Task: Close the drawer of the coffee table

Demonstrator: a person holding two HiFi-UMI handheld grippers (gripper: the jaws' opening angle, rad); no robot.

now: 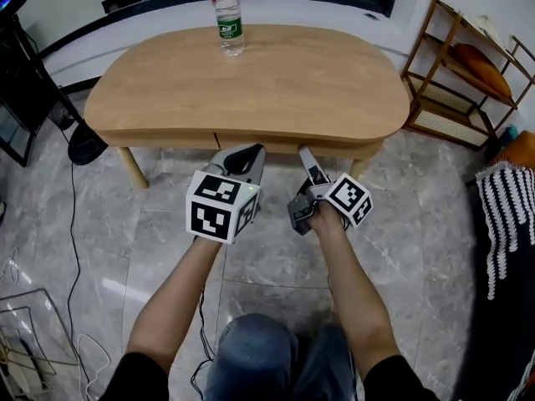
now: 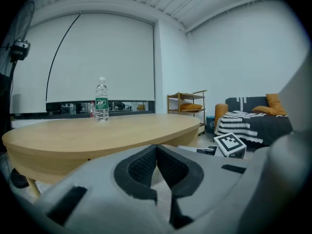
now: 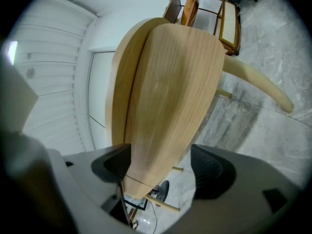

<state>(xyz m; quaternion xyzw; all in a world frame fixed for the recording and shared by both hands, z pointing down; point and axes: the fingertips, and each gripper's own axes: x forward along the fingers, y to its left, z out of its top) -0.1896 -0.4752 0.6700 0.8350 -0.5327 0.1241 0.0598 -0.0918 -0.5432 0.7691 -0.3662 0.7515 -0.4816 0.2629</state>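
The oval wooden coffee table (image 1: 251, 82) stands in front of me, and its drawer front (image 1: 267, 142) lies in the apron under the top, looking about level with it. My right gripper (image 1: 308, 159) is rolled on its side at that front edge. In the right gripper view its jaws (image 3: 163, 172) stand wide, with the table's wooden edge (image 3: 161, 106) between them. The wood lies against one pad (image 3: 114, 165) and a gap remains at the other. My left gripper (image 1: 249, 155) hovers just left of it, short of the apron, with its pads (image 2: 146, 167) pressed together on nothing.
A water bottle (image 1: 228, 19) stands at the table's far edge. A wooden shelf (image 1: 464, 69) is at the right, and a sofa with a striped blanket (image 1: 508, 215) is nearer. A fan base (image 1: 86, 144) and cables (image 1: 75, 249) lie on the floor at the left.
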